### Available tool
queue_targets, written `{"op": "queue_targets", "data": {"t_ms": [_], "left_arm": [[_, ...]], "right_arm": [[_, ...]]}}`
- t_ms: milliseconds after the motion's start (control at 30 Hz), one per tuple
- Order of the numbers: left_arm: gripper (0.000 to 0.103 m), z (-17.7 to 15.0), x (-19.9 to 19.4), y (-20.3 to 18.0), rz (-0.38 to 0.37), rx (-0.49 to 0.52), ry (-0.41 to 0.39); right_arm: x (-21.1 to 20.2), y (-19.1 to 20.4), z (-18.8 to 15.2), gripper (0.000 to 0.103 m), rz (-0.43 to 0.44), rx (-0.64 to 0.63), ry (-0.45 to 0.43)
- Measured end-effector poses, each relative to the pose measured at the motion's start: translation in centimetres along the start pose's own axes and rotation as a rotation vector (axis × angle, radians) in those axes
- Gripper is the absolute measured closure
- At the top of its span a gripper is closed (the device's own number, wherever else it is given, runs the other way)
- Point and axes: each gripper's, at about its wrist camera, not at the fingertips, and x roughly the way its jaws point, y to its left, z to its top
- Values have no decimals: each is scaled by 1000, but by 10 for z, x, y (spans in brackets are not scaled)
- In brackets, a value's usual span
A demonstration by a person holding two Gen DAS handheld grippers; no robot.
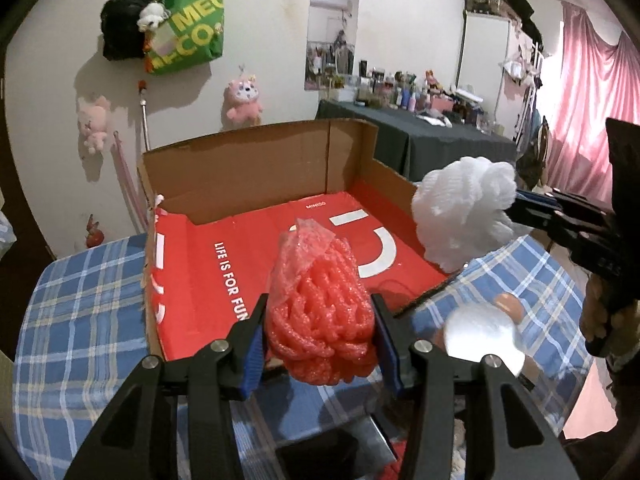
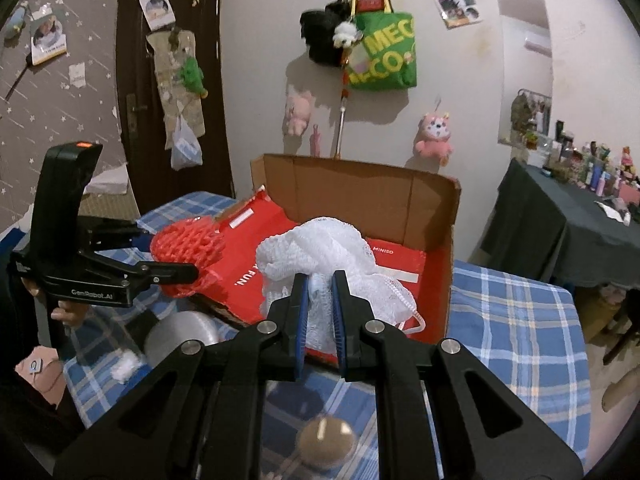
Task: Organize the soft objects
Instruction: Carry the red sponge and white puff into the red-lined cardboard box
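the left gripper [image 1: 320, 344] fingers clamp a red mesh sponge [image 1: 320, 304], held just before the cardboard box [image 1: 248, 172] with its red lining. only the right wrist view shows a brown round cushion [image 2: 326, 442] below the right gripper [image 2: 319, 320], whose fingers pinch a white mesh sponge [image 2: 320, 248] over the box's near edge.

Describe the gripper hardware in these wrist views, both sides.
Both match. Left gripper and right gripper: black angular linkage arms with silver pivot bolts and blue ribbed pads lining the jaws. The left's black body reads "GenRobot.AI", with an upright handle and an orange light on top.
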Motion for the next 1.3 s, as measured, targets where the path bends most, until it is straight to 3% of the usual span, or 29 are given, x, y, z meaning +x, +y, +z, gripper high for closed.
{"op": "queue_targets", "data": {"t_ms": [333, 633, 733, 1300], "left_arm": [[53, 51, 70, 26, -49, -32, 123], [53, 78, 145, 53, -7, -70, 226], [53, 76, 163, 63, 10, -101, 254], [51, 70, 159, 60, 26, -63, 260]], "right_arm": [[76, -20, 36, 92, 14, -40, 123], [153, -35, 63, 99, -31, -34, 219], [182, -44, 57, 100, -26, -3, 307], [174, -50, 51, 98, 51, 45, 383]]}}
